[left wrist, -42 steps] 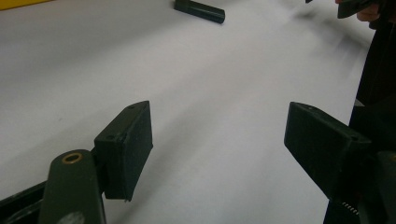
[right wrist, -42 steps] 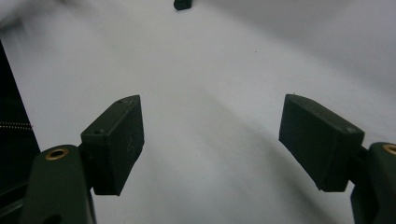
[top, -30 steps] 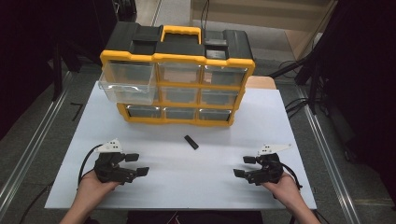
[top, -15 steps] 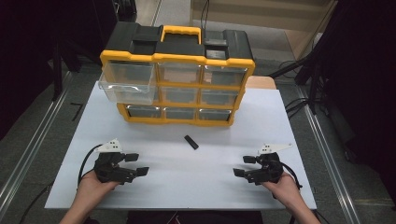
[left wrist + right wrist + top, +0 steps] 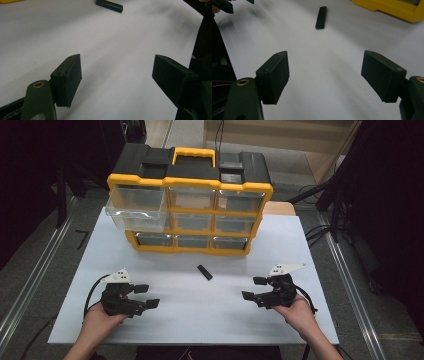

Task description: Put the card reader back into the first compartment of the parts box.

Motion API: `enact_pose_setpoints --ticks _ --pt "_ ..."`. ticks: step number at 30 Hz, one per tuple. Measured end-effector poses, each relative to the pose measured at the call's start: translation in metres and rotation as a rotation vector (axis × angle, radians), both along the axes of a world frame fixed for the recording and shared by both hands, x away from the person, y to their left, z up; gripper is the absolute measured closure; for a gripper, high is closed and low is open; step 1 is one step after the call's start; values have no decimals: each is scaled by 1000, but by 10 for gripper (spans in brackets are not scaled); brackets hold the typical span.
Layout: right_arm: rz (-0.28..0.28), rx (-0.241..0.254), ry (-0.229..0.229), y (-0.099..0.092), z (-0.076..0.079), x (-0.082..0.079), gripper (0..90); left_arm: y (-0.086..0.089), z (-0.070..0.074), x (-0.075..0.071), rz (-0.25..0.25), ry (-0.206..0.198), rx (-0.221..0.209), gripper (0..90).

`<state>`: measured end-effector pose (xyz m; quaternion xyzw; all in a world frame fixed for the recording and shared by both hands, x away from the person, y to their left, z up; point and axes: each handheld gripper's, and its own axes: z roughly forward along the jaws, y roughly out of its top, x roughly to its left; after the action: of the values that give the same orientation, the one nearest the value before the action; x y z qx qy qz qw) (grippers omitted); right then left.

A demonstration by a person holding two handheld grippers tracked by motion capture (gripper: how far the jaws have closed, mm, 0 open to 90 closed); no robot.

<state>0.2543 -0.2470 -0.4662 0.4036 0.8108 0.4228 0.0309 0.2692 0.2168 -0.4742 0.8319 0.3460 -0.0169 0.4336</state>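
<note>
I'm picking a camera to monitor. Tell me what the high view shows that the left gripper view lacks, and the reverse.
High view: the yellow drawer cabinet with its top-left drawer pulled out, and both hand-held grippers, left and right, resting apart. Left gripper view: a close look between its own open jaws. Both: the small black bar lying on the white table.

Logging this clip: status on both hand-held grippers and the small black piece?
Left hand-held gripper open, empty. Right hand-held gripper open, empty. Small black bar flat on table between them, untouched. Path clear.
</note>
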Motion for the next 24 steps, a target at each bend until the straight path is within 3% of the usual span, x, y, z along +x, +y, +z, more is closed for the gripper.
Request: enact_pose_setpoints --ticks 7,19,24 --pt "4 -19 -4 10 7 12 211 0 0 0 1 -2 2 251" --pt "27 27 8 32 18 32 212 1 0 0 2 -2 0 251" --pt "33 13 1 40 21 39 214 1 0 0 2 -1 -2 251"
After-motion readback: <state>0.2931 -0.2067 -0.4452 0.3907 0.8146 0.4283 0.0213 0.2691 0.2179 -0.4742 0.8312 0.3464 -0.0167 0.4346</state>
